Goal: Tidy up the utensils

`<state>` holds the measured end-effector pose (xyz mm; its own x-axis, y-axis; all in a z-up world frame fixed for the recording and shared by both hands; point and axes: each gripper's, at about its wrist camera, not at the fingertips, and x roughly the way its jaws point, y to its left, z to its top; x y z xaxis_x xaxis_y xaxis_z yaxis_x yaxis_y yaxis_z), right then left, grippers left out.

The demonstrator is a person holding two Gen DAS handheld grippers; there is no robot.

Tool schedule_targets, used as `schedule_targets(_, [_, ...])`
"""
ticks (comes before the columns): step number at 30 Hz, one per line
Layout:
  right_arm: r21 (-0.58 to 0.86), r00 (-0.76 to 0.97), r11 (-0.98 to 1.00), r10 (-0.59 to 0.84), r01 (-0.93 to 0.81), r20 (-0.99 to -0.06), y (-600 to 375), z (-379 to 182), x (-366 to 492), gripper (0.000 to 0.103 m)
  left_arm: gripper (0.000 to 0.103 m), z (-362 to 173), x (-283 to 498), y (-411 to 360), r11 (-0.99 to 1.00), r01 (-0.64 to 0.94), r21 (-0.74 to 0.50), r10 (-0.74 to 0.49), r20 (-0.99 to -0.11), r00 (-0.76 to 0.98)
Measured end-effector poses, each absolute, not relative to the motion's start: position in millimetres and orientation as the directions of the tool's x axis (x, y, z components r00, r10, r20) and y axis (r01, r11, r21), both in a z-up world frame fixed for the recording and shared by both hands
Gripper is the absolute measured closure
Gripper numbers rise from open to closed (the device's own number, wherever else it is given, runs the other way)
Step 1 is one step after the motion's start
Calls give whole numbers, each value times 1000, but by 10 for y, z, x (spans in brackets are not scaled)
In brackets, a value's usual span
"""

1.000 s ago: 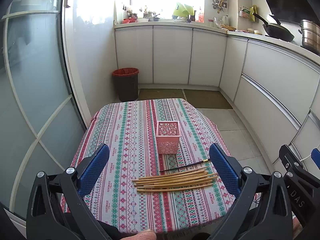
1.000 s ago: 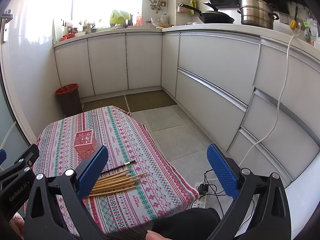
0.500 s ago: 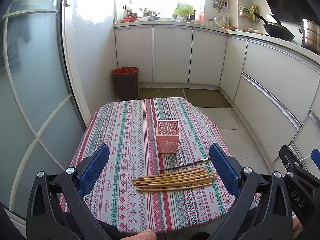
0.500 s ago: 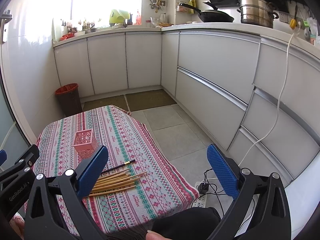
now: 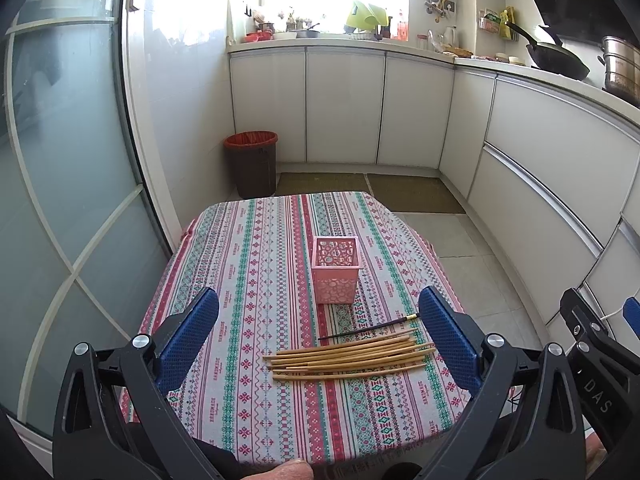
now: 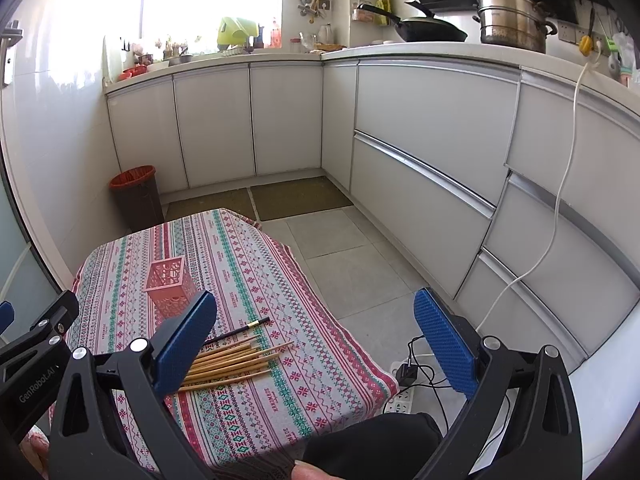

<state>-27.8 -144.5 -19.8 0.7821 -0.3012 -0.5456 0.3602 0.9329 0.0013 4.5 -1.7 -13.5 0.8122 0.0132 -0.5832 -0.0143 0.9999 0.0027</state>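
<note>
Both the left gripper (image 5: 318, 334) and right gripper (image 6: 316, 334) are being held wide open and empty. The chopsticks (image 5: 348, 358) are lying on the desk (image 5: 248, 280) between the left fingers (image 5: 188, 336), the basket (image 5: 335, 270) beyond. One stick should probably be pinched mid-length, squarely.

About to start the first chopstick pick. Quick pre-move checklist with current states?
1. Left hand-held gripper open, nothing between fingers: ok.
2. Right hand-held gripper open, holding nothing: ok.
3. Pink holder upright, opening unobstructed: ok.
4. Bamboo chopsticks lie flat in one bundle on the tablecloth, in front of the holder: ok.
5. Dark chopstick lies apart from the bundle, angled: ok, but it needs its own pick.
6. Holder contents: cannot tell from this angle.
</note>
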Motion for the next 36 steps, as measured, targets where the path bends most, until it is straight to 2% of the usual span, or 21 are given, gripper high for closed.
schedule_targets(18, [25, 759, 928, -290, 373, -584, -1585, -332, -174, 7, 7, -245, 238, -119, 999, -6, 39, 29, -626, 779])
schedule_targets(25, [173, 711, 876, -234, 450, -664, -2111, -620, -27, 7, 7, -327, 567, -338, 994, 67, 82, 6, -673, 739])
schedule_targets(31, [295, 653, 795, -159, 529, -741, -2672, -1120, 173, 7, 7, -409, 1021, -787, 964, 250, 85, -114, -720, 685])
schedule_targets(33, [363, 638, 757, -91, 544, -765, -2846, -1349, 249, 7, 7, -499, 1224, -974, 941, 328, 84, -160, -743, 650])
schedule_targets(36, [451, 621, 704, 17, 549, -783, -3005, -1683, 358, 7, 7, -829, 1604, -1319, 876, 479, 60, -210, -847, 489])
